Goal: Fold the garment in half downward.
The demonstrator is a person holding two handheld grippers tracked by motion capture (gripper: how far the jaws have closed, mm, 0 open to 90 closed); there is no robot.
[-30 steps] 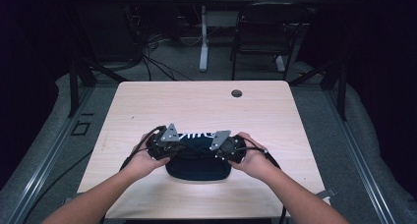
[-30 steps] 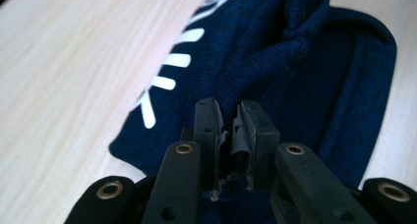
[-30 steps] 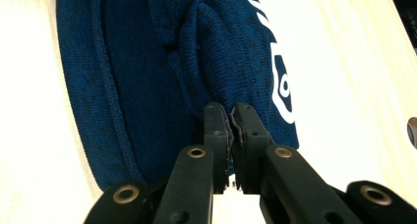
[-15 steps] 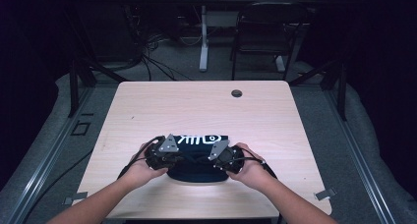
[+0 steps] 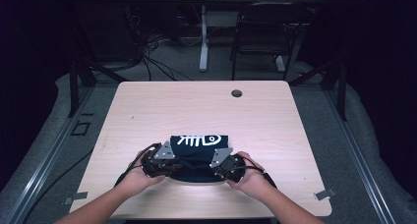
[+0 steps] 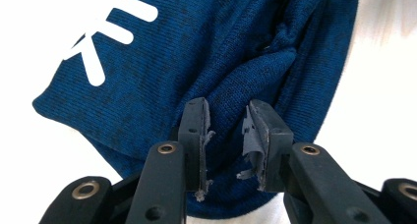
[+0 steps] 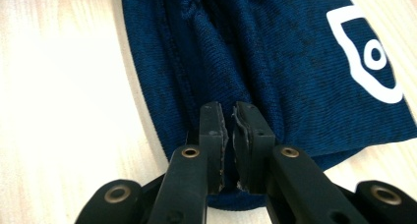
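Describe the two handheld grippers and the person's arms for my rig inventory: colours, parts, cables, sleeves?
Both the left gripper and the right gripper are black, each topped by a grey three-cornered plate, with a black cable trailing toward the person. In the gripper views, each has two black jaws on arms with round metal-ringed holes; the left gripper's pads look torn and frayed. The forearms are bare, no sleeves visible.

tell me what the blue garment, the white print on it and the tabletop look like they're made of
Blue garment: looks like a soft ribbed knit, matte, going by the fine rows of stitches and the loose folds.
White print: seems a flat, smooth layer of ink or film over the knit, opaque with crisp edges.
Tabletop: pale wood or wood-look laminate, with faint grain lines and a slight sheen.
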